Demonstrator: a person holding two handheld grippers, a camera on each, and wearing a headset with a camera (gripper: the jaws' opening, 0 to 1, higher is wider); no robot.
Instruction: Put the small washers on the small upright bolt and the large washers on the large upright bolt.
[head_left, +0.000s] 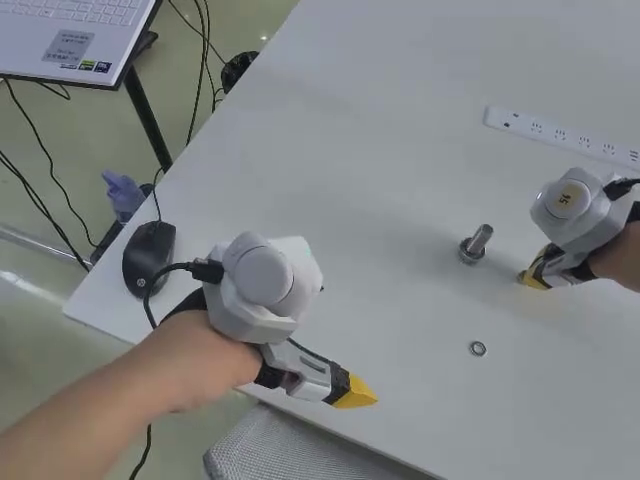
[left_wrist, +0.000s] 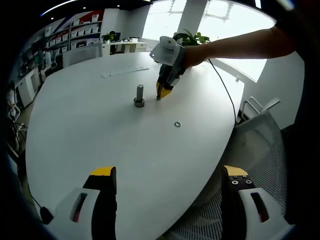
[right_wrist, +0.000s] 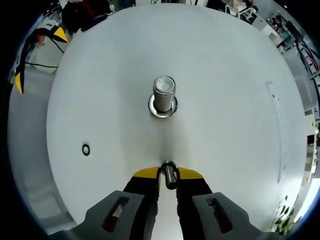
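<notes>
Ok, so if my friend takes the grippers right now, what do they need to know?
Left gripper: open, holding nothing, over the near table edge.
Right gripper: shut on a small metal cylinder, probably the small bolt, just short of the large upright bolt.
One washer lies loose on the white table, apart from both.
Done: cannot tell; the ring at the large bolt's base may be a washer or its head.
Left: the loose washer must go onto its matching bolt.
</notes>
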